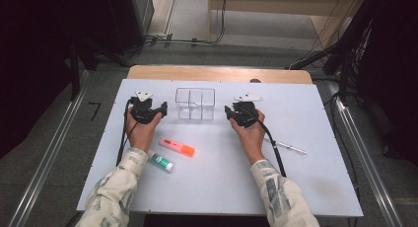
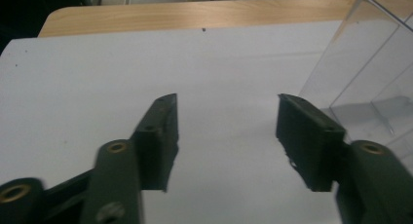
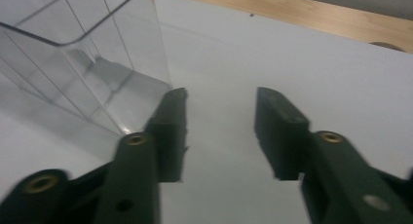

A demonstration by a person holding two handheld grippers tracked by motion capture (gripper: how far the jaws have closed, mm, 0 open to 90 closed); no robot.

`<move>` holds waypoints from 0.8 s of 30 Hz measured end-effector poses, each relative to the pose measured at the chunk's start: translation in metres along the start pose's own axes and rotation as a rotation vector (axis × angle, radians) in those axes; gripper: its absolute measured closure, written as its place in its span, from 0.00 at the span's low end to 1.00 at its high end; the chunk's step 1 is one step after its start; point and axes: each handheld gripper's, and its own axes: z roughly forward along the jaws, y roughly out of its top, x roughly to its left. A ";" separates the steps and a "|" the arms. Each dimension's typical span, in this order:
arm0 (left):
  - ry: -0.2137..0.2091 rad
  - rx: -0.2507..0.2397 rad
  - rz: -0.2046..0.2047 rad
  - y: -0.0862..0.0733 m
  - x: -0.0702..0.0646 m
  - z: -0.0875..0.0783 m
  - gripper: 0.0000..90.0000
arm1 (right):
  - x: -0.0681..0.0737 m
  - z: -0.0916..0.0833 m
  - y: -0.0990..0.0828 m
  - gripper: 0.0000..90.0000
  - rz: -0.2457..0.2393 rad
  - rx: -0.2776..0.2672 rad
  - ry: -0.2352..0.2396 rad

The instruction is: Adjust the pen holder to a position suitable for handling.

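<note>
A clear plastic box [image 1: 195, 103] with divided compartments stands at the back middle of the white sheet [image 1: 305, 113]. My left gripper [image 1: 156, 108] is just left of it, held low over the sheet. In the left gripper view its jaws [image 2: 226, 104] stand apart with only bare sheet between them, and the box's wall [image 2: 370, 73] is at the right. My right gripper [image 1: 232, 111] is just right of the box. Its jaws [image 3: 221, 100] are also apart and hold nothing, with the box [image 3: 73, 48] close beside the left jaw.
An orange highlighter [image 1: 177, 147] and a green-and-white tube [image 1: 161, 161] lie near my left forearm. A pen [image 1: 288, 147] lies right of my right hand. The wooden table edge [image 1: 217, 72] runs behind the sheet. Dark stands and cables flank the table.
</note>
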 end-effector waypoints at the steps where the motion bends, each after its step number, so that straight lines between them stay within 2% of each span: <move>1: -0.024 -0.018 -0.011 0.003 0.000 0.004 0.57 | 0.001 0.002 0.001 0.77 0.001 -0.001 0.001; 2: -0.042 -0.019 -0.015 0.004 0.000 0.006 0.62 | 0.002 0.004 0.001 0.80 0.001 -0.003 0.007; 4: -0.047 -0.011 -0.009 0.006 -0.001 0.008 0.70 | 0.004 0.009 0.002 0.85 0.003 -0.003 0.024; 5: -0.077 -0.005 -0.003 0.009 -0.005 0.012 0.75 | 0.006 0.011 0.002 0.87 0.002 -0.002 0.030; 10: -0.100 0.001 0.038 0.012 -0.017 0.020 0.92 | 0.014 0.018 0.005 0.94 -0.010 -0.003 0.048; 18: -0.123 0.003 0.052 0.012 -0.024 0.030 0.95 | 0.020 0.027 0.008 0.94 -0.004 0.004 0.073; 24: -0.123 0.012 0.075 0.011 -0.028 0.034 0.95 | 0.024 0.032 0.009 0.94 0.000 0.001 0.065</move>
